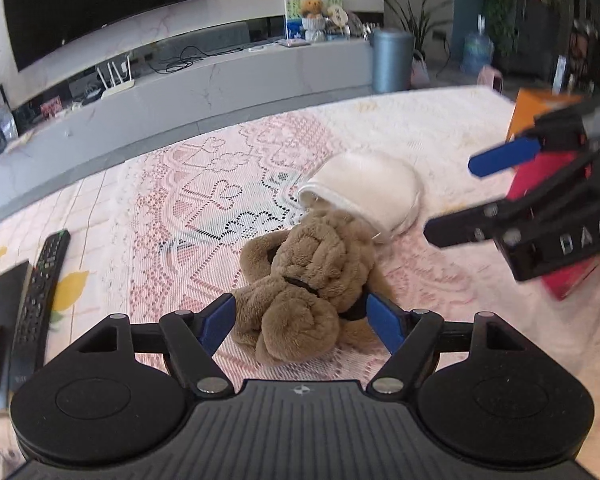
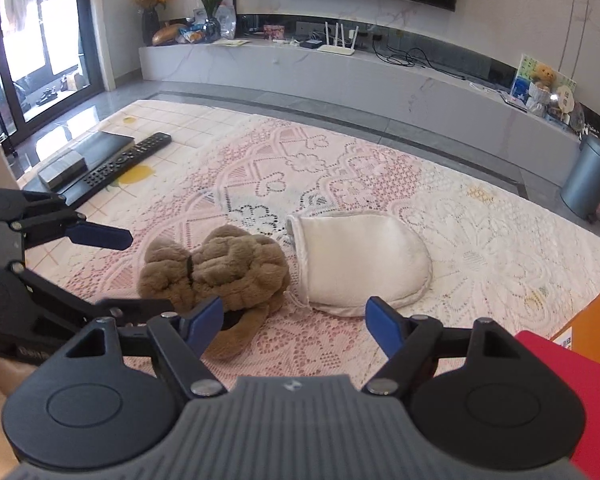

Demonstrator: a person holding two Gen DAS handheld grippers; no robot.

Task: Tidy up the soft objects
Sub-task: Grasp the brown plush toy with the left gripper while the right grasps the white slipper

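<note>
A brown plush toy (image 1: pixel 304 276) lies crumpled on the lace cloth, its far end touching the mouth of a white soft pouch (image 1: pixel 364 188) that lies on its side. My left gripper (image 1: pixel 302 320) is low over the toy's near end. It is open, with a blue finger (image 1: pixel 220 320) on either side of the fur. In the right wrist view the toy (image 2: pixel 228 268) is at left and the pouch (image 2: pixel 364 264) at right. My right gripper (image 2: pixel 294 320) hangs open over the lace in front of them, holding nothing. The left gripper (image 2: pixel 124 272) reaches in from the left.
A black remote (image 2: pixel 128 156) and a flat black box (image 2: pixel 80 160) lie at the table's far left. A red box (image 2: pixel 572 380) and an orange box (image 2: pixel 596 320) stand at the right edge. Beyond the table are a low TV console and a grey bin (image 2: pixel 592 172).
</note>
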